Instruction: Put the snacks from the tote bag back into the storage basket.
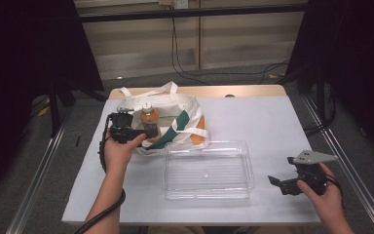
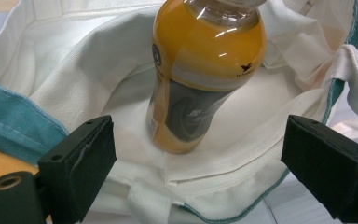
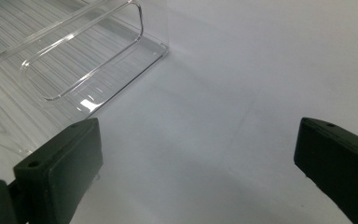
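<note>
Now we hold our left tongs (image 1: 148,131) released at the mouth of the cloth bag (image 1: 185,114) near the counter's (image 1: 272,122) far left corner, the juice bottle (image 2: 205,70) inside it untouched between the jaws. Our right tongs (image 1: 278,183) hang released near the right edge, beside the clear tray (image 1: 207,170).

Left tongs (image 1: 148,130) gape wide, reaching forward; right tongs (image 1: 276,182) rest low, agape, pointing left.

The bottle's (image 2: 205,70) cap is cut off by the left gripper view's top edge; its label print is too small to read.
</note>
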`<state>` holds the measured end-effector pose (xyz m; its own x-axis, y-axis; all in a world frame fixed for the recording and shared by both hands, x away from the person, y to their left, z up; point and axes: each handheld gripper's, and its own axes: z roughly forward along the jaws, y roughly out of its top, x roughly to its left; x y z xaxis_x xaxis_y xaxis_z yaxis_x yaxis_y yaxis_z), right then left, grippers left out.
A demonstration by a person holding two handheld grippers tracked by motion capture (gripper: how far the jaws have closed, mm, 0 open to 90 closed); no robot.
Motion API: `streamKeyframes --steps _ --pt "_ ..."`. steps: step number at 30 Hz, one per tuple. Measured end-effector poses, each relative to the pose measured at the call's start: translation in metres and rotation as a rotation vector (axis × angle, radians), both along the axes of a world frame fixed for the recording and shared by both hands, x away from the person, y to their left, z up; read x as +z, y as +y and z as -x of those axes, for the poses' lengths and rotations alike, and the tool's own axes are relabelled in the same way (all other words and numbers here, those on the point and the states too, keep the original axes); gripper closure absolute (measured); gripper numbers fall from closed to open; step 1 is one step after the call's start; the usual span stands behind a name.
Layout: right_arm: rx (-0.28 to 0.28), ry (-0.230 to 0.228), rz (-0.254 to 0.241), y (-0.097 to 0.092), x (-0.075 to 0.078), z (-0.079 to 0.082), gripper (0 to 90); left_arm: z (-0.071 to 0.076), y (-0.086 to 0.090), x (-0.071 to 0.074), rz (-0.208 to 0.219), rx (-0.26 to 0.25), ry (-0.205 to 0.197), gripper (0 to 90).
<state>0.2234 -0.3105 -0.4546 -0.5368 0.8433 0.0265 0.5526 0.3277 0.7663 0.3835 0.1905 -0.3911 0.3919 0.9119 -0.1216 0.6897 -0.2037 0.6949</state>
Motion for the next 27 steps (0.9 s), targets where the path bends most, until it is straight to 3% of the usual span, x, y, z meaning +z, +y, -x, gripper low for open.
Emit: streamKeyframes --steps 10,16,17,20,21,27 --pt "-0.003 -0.002 -0.003 -0.001 0.0 0.0 0.9 -0.006 -0.008 0.002 -0.015 -0.001 -0.003 10.9" --pt "0.002 0.0 -0.002 0.0 0.0 0.0 0.9 -0.009 -0.015 0.003 -0.001 0.017 -0.012 11.2" --pt "0.002 0.0 -0.005 0.001 0.0 0.0 0.9 -0.01 -0.015 0.003 -0.015 0.006 -0.008 11.3" --pt "0.001 -0.002 -0.002 0.0 0.0 0.0 0.9 -0.011 -0.019 0.001 0.0 0.023 -0.015 12.3" --pt "-0.001 -0.001 -0.003 0.0 0.0 0.0 0.9 -0.012 -0.018 0.001 -0.021 0.017 -0.009 12.6" --pt "-0.001 0.001 -0.004 0.0 0.001 0.0 0.9 -0.015 -0.019 0.001 -0.048 0.027 -0.008 14.9"
